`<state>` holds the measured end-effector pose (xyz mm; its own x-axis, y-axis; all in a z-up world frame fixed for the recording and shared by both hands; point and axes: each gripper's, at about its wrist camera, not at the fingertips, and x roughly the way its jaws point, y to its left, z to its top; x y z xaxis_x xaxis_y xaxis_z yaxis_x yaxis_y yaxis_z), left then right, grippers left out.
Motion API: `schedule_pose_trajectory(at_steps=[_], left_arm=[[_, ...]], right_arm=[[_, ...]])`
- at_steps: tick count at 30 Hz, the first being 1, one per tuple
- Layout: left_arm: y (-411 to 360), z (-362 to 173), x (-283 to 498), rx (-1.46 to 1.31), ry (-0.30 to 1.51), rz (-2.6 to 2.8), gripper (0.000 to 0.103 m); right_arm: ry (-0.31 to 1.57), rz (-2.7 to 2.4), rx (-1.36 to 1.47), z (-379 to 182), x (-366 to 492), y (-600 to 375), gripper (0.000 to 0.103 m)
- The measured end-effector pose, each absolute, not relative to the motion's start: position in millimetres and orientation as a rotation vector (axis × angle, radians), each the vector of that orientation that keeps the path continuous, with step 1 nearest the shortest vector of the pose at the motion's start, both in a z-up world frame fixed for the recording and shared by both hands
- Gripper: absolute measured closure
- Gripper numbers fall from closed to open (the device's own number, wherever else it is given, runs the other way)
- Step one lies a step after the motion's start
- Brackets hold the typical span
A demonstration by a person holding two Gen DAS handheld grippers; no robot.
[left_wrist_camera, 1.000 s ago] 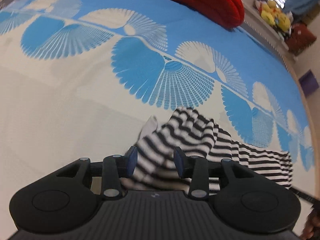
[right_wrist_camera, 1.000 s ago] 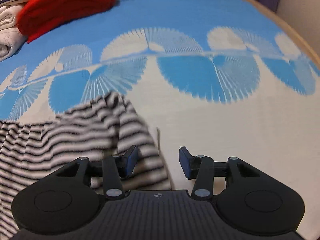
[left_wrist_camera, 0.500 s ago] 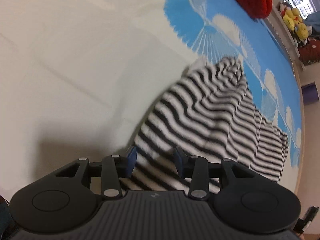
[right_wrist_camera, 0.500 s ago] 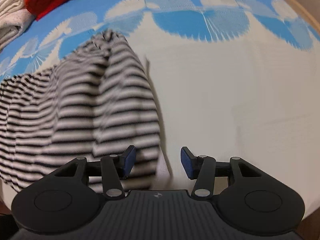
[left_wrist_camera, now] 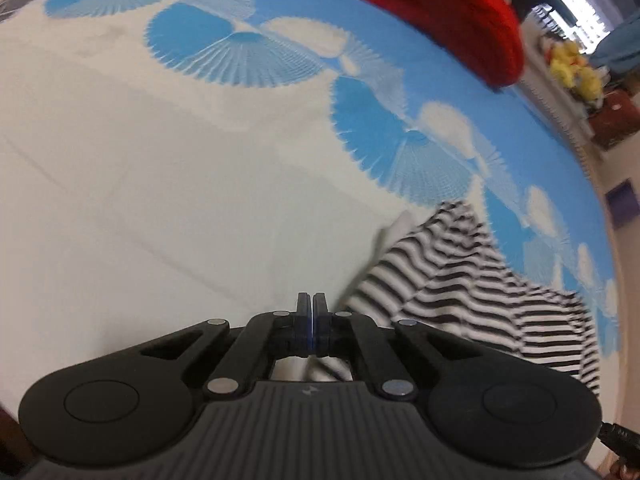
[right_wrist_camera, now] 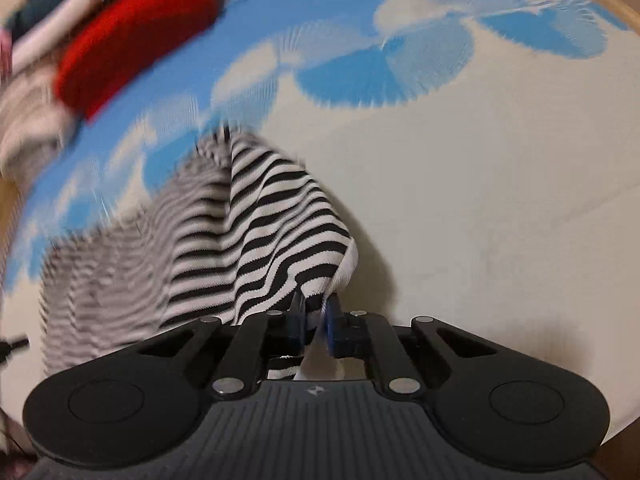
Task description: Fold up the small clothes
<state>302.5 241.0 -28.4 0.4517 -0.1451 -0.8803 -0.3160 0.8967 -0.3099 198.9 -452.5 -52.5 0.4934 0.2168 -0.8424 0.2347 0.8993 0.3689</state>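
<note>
A black-and-white striped garment lies on a blue-and-white patterned bed cover. My left gripper is shut; striped cloth shows just behind its pads, so its hold on the garment's near edge is thin. My right gripper is shut on the garment's near corner, and the cloth rises from the bed cover into its pads. The far side of the garment is motion-blurred in the right wrist view.
A red folded knit lies at the back of the bed, also in the right wrist view. Pale folded clothes sit beside it. Yellow plush toys stand on a shelf beyond the bed edge.
Both grippers were open over the garment's near edge; both have now closed on it. The right gripper is lifting its corner, with the view swinging fast.
</note>
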Motion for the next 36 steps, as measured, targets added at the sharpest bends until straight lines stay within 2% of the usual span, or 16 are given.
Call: schedule_pose_trajectory(at_steps=[2, 3, 6, 7, 11, 12, 13, 15, 16, 20, 23, 26, 27, 29, 31, 36], left_arm=[[237, -43, 303, -0.507, 1.194, 0.061, 0.103], [234, -51, 304, -0.535, 1.237, 0.021, 0.094], [225, -63, 299, -0.530, 1.292, -0.023, 0.056], [222, -67, 299, -0.511, 1.299, -0.031, 0.055], [209, -87, 296, -0.508, 1.354, -0.064, 0.057], [208, -89, 294, -0.500, 1.363, -0.079, 0.066], [205, -91, 294, -0.482, 1.360, -0.092, 0.100], [206, -83, 295, -0.444, 1.319, -0.080, 0.101], [211, -72, 297, -0.447, 1.267, -0.077, 0.102], [236, -35, 297, -0.461, 1.121, -0.003, 0.102], [227, -48, 298, -0.384, 1.202, 0.022, 0.101], [215, -63, 302, -0.310, 1.299, 0.045, 0.100], [211, -54, 303, -0.255, 1.265, 0.069, 0.100], [205, -31, 305, -0.209, 1.166, 0.075, 0.094], [198, -8, 305, -0.221, 1.071, 0.041, 0.083], [174, 4, 325, -0.320, 0.970, -0.035, 0.079]], right_arm=[[1.108, -0.019, 0.383, -56, 198, -443, 0.094], [1.161, -0.008, 0.297, -64, 199, -433, 0.093], [1.244, -0.001, 0.080, -82, 196, -409, 0.086], [1.236, -0.006, 0.071, -81, 196, -407, 0.082], [1.227, -0.028, 0.125, -81, 198, -415, 0.066], [1.238, -0.032, 0.127, -86, 199, -415, 0.066], [1.247, -0.035, 0.134, -92, 200, -418, 0.066], [1.256, -0.036, 0.182, -99, 201, -422, 0.071], [1.251, -0.037, 0.209, -99, 200, -424, 0.091], [1.162, -0.034, 0.272, -78, 201, -429, 0.094], [1.168, -0.048, 0.316, -76, 198, -436, 0.094], [1.253, -0.035, 0.199, -93, 200, -423, 0.091], [1.271, -0.033, 0.172, -96, 201, -419, 0.090], [1.259, -0.068, 0.092, -92, 202, -411, 0.072], [1.177, -0.119, 0.012, -75, 205, -405, 0.071], [0.922, -0.104, 0.101, -34, 217, -391, 0.068]])
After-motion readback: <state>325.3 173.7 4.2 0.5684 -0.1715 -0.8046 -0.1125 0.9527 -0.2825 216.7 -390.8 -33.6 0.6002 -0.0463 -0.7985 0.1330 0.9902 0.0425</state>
